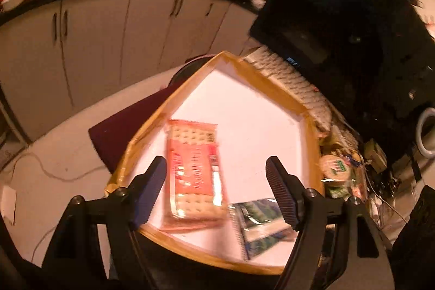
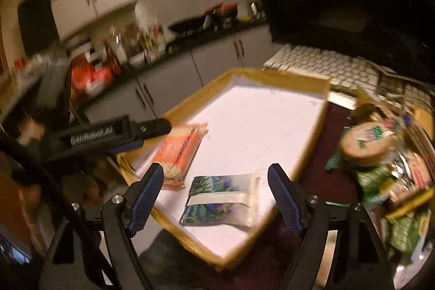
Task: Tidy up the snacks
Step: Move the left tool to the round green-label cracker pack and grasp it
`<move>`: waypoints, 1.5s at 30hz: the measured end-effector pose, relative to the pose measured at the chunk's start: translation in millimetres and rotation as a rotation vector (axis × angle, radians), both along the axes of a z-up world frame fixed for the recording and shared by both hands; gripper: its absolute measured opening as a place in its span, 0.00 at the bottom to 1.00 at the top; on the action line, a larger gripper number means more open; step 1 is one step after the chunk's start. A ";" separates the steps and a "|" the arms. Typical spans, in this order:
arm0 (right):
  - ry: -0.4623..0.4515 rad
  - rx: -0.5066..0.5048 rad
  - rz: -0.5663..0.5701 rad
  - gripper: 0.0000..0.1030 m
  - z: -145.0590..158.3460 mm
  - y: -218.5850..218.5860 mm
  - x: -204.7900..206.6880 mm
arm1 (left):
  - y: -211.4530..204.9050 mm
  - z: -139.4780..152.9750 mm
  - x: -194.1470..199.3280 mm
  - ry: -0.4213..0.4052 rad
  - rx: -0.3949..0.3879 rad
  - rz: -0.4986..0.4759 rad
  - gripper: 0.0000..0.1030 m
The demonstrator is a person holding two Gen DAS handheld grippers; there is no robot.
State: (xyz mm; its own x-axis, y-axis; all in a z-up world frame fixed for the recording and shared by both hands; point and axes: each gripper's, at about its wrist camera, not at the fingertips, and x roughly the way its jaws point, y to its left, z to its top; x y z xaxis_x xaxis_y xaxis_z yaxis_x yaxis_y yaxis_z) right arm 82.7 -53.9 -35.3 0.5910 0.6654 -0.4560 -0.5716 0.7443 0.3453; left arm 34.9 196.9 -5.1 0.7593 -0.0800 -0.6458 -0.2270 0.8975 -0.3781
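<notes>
A shallow tray (image 1: 308, 132) with a tan rim and white floor sits on the table; it also shows in the right wrist view (image 2: 312, 132). In it lie an orange cracker packet (image 1: 194, 173) (image 2: 178, 151) and a blue-green pouch (image 1: 261, 224) (image 2: 223, 200). My left gripper (image 1: 216, 192) is open and empty above the cracker packet; it enters the right wrist view from the left (image 2: 152, 129). My right gripper (image 2: 216, 197) is open and empty above the pouch. A pile of loose snacks (image 2: 380, 162) with a round biscuit pack (image 1: 335, 167) lies right of the tray.
A white keyboard (image 1: 293, 83) (image 2: 326, 64) and a dark monitor (image 1: 353, 18) stand behind the tray. A dark red mat (image 1: 130, 127) lies under it. A white cable (image 1: 40, 167) runs over the table at left. Kitchen cabinets (image 1: 108, 45) and a cluttered counter are behind.
</notes>
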 end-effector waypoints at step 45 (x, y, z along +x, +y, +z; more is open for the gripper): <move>0.202 0.095 -0.354 0.08 -48.4 -167.5 7.1 | -242.9 -46.1 19.3 0.216 0.337 -0.531 0.82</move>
